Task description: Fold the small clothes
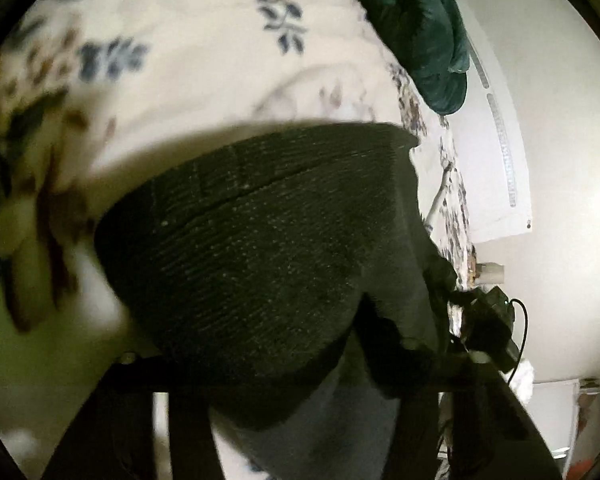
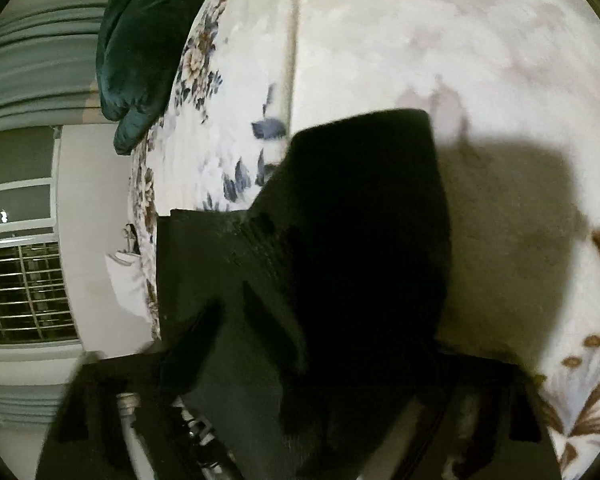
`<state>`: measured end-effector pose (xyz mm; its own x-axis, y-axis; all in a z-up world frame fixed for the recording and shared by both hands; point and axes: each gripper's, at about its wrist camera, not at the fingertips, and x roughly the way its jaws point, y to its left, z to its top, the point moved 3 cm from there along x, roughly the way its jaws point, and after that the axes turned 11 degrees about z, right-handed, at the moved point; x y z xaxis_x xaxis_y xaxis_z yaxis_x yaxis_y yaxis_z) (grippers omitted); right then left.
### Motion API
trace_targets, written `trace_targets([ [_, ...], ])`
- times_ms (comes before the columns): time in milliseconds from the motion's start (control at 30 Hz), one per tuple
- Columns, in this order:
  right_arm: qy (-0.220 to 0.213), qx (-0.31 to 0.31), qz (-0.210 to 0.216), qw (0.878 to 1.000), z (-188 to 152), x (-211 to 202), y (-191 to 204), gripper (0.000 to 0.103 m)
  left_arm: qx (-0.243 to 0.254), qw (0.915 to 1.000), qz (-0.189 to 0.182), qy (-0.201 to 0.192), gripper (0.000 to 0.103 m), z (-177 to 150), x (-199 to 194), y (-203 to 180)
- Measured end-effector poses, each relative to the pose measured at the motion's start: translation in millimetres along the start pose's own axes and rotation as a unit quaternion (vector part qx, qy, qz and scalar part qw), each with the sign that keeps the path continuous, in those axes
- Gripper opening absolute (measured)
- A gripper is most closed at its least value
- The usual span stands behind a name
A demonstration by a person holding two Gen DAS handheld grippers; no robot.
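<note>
the dark knit garment (image 1: 260, 240) is hanging lifted above the floral bedspread (image 1: 200, 80), draping over both cameras. it is appearing soft, light and limp; corners and edges are the sensible hold. left gripper (image 1: 300, 400) and right gripper (image 2: 300, 400) are lying buried in cloth, so their jaw states cannot be told.

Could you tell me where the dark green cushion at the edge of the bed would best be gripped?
Probably at the dark green cushion's rounded lower corner, which overhangs the floral bedspread's edge. Coming from the open floor side, jaws could close across that narrower, free tip; its plump middle looks too thick.
</note>
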<state>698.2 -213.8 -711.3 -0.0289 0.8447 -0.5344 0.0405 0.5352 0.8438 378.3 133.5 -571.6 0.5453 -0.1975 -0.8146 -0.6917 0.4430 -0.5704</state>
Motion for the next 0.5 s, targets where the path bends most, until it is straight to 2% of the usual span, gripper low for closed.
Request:
trace_targets([
  [33,-0.001,-0.001,-0.009,1.0,-1.0,1.0,0.1,0.037,0.006,1.0,0.002,-0.005,0.038,3.5,-2.2,-5.0],
  [67,-0.005,0.001,-0.016,1.0,-3.7,1.0,-0.8,0.027,0.012,0.9999,0.004,-0.006,0.037,4.2,-2.5,-8.3],
  [100,-0.012,0.003,-0.017,1.0,-7.6,-2.3,-1.5,0.022,0.018,0.9998,0.003,-0.005,0.036,6.8,-3.1,-13.0],
  [233,-0.052,0.013,-0.02,0.998,-25.1,-20.3,3.2,0.017,0.048,0.9988,0.0,0.006,0.032,24.9,-15.5,-17.6],
  [333,-0.081,0.031,-0.018,0.996,-49.2,-38.0,10.8,0.016,0.094,0.9953,-0.002,0.022,0.029,42.1,-26.4,-29.0],
  [400,-0.096,0.047,-0.011,0.994,-71.3,-49.5,17.6,0.015,0.137,0.99,-0.011,0.034,0.027,56.6,-32.1,-42.9],
  [500,-0.119,0.071,-0.008,0.99,-117.8,-68.8,27.0,0.015,0.197,0.977,-0.017,0.081,0.024,70.6,-33.9,-54.6],
])
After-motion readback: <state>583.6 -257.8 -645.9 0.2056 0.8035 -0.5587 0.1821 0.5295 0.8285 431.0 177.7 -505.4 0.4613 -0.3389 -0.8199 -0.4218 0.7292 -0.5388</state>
